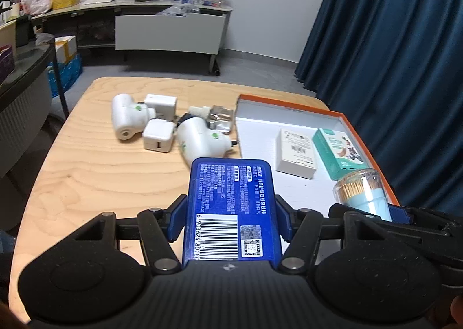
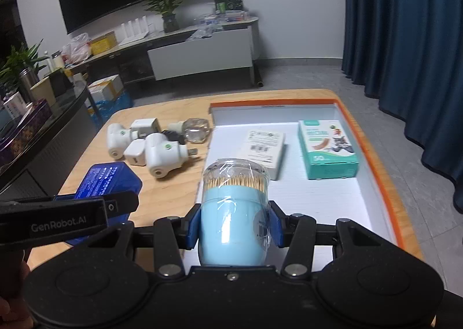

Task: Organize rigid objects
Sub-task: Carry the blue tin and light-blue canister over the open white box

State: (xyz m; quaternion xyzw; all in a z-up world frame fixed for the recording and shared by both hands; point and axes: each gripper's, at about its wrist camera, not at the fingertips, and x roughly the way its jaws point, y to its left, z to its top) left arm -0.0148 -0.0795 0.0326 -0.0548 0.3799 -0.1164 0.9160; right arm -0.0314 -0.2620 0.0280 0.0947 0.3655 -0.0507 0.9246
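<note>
My left gripper (image 1: 230, 220) is shut on a flat blue box (image 1: 230, 207) with a barcode, held above the wooden table (image 1: 95, 172) just left of the tray. My right gripper (image 2: 234, 226) is shut on a light blue toothpick jar (image 2: 234, 213) with a clear wrapped top, held over the near left part of the orange-rimmed white tray (image 2: 332, 201). In the tray lie a white box (image 2: 264, 148) and a teal box (image 2: 327, 149). The jar (image 1: 363, 194) and the blue box (image 2: 107, 181) each show in the other wrist view.
A cluster lies on the table left of the tray: two white plug-in devices (image 1: 127, 119) (image 1: 199, 138), two white chargers (image 1: 158, 135) (image 1: 160, 103) and a clear glass bottle (image 1: 221, 117). Behind stand a TV cabinet (image 1: 167, 31) and blue curtains (image 1: 390, 39).
</note>
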